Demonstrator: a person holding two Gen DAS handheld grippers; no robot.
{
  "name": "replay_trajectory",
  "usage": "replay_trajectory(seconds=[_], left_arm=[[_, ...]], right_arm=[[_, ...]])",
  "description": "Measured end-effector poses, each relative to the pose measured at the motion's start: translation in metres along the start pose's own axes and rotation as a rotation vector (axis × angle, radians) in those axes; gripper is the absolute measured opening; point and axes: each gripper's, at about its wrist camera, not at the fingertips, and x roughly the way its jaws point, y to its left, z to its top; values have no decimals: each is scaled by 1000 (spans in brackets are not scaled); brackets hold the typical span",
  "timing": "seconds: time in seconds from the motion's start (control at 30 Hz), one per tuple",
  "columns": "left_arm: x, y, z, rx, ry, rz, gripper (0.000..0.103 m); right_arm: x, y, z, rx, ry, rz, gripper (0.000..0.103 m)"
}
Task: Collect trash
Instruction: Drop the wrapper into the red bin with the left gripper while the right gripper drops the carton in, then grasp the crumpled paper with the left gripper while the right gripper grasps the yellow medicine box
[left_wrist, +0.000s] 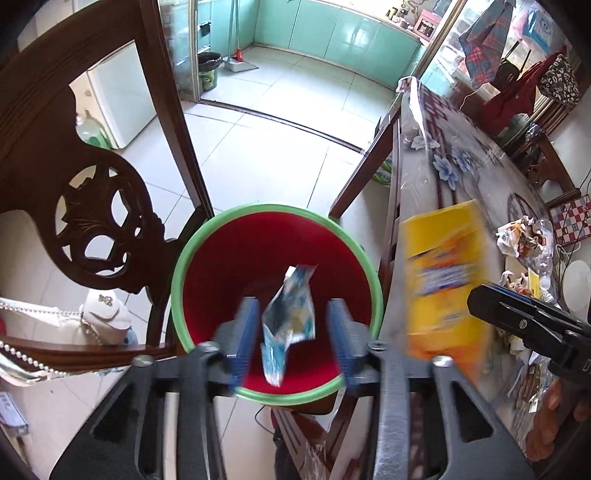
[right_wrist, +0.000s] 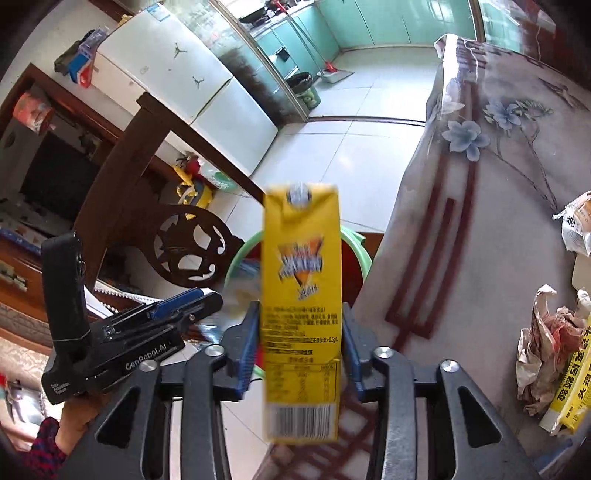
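Observation:
A red bin with a green rim (left_wrist: 258, 208) stands on the floor between a chair and the table. My left gripper (left_wrist: 293, 317) hangs open over it. A blue and white crumpled wrapper (left_wrist: 290, 321), blurred, sits between the fingers with a gap on both sides. My right gripper (right_wrist: 300, 314) holds its jaws apart around a tall yellow drink carton (right_wrist: 300, 258), also blurred, and the right pad stands clear of it. The carton is above the bin's rim (right_wrist: 354, 240) and shows beside the bin in the left wrist view (left_wrist: 443, 277).
A carved dark wooden chair (left_wrist: 92, 221) is left of the bin, with a white beaded bag (left_wrist: 103, 310) on its seat. The table with a floral cover (left_wrist: 461, 166) is on the right and holds crumpled wrappers and packets (right_wrist: 546, 350). Tiled floor lies beyond.

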Motion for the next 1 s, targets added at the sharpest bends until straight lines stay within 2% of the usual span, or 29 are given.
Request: replay_trajectory(seconds=[0.03,0.07,0.23,0.53,0.67,1.0], left_arm=[[-2,-1,0,1,-14,0,63],[-5,-3,0,3,-30,2,66],[-18,-14,-2,37,-68,-3,67],[-27,-54,-8,131,-77,-51,69],[-24,-76,-15,144,-66,-82,69],[-24,-133,-30,250,-33,-169,69]], right_arm=[[-2,-1,1,4,-9,8,57],[-4,-1,2,8,-16,12,57],[-28,1,-6,0,-54,-4,57],[-86,-10,-38,-51,-122,-126,57],[-107,-32,-51,-15,-146,-211,57],[-140,-105,-70,151,-184,-331,57]])
